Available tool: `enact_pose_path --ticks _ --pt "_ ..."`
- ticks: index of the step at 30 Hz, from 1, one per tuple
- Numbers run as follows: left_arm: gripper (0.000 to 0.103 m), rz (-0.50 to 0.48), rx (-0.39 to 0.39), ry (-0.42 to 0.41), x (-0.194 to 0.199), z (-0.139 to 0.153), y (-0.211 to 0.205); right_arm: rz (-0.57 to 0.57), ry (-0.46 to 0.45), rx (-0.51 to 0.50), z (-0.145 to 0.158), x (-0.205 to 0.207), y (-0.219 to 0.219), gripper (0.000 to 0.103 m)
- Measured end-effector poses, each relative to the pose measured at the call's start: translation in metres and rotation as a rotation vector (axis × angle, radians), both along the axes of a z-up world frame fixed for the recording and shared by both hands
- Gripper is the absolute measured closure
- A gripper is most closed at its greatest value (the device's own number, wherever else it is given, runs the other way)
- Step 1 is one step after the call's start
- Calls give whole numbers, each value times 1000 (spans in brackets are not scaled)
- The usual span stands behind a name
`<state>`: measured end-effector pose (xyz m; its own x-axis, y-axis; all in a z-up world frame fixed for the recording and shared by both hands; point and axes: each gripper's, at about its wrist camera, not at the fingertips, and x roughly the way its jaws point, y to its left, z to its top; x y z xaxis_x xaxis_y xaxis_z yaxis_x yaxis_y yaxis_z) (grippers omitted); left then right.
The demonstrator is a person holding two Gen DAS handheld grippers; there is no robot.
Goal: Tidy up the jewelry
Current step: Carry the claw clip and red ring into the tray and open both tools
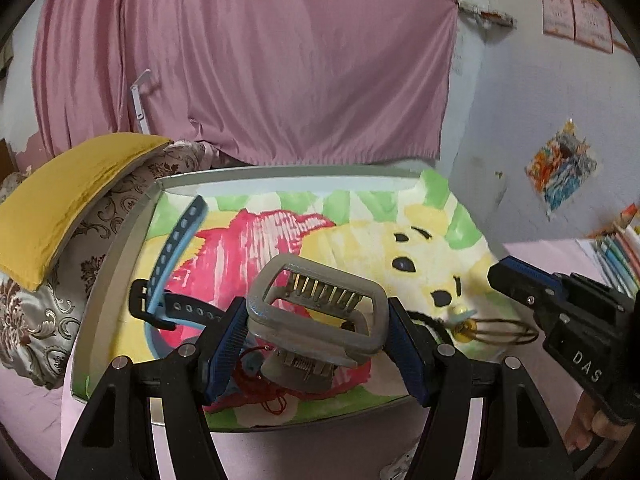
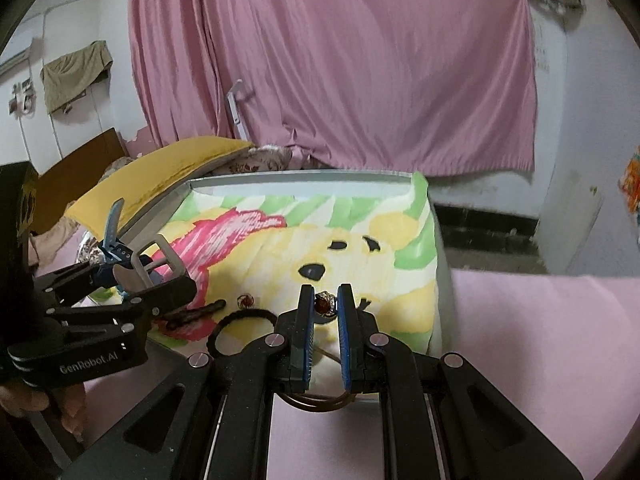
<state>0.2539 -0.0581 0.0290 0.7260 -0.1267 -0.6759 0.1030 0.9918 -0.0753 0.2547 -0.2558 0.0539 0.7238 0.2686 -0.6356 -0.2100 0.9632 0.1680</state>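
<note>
Claws level over tray (image 1: pixel 120 248), left claw (image 1: pixel 316 322) clamping hair clip (image 1: pixel 320 308), right claw (image 2: pixel 325 306) pinching ring (image 2: pixel 323 303)

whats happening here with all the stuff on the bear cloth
A person is sorting jewelry on a tray lined with a bear-print cloth, one gripper in each hand. The left gripper is shut on a grey hair claw. The right gripper is closed around a beaded bangle. A watch strap, a black hair tie and some red cord lie on the cloth.
</note>
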Motion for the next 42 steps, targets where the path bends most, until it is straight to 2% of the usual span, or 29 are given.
enact_pose_path --ticks 10,16,19,21,23,28,33,38,42 --pt "37 -21 69 44 4 -6 -11 1 73 15 -19 10 4 93" --pt "37 -32 58 68 5 -10 -12 2 76 19 -20 9 4 93" --pt "37 -29 27 71 4 -9 -9 2 69 22 -19 8 4 92" --pt "37 -29 8 68 3 -8 -6 0 61 24 -18 7 3 87" --pt "37 -31 -6 65 1 -8 -4 -5 47 23 -16 4 3 78" --pt "32 -35 -50 42 -8 -4 0 -13 -1 23 -7 -6 0 75" --pt "27 -25 -98 -5 -18 3 7 -37 -65 34 5 -20 -7 61" --pt "18 3 -143 -59 -32 11 18 -47 -112 53 12 -33 -12 37" --pt "8 34 -161 -87 -43 13 27 -42 -138 60 14 -43 -15 31"
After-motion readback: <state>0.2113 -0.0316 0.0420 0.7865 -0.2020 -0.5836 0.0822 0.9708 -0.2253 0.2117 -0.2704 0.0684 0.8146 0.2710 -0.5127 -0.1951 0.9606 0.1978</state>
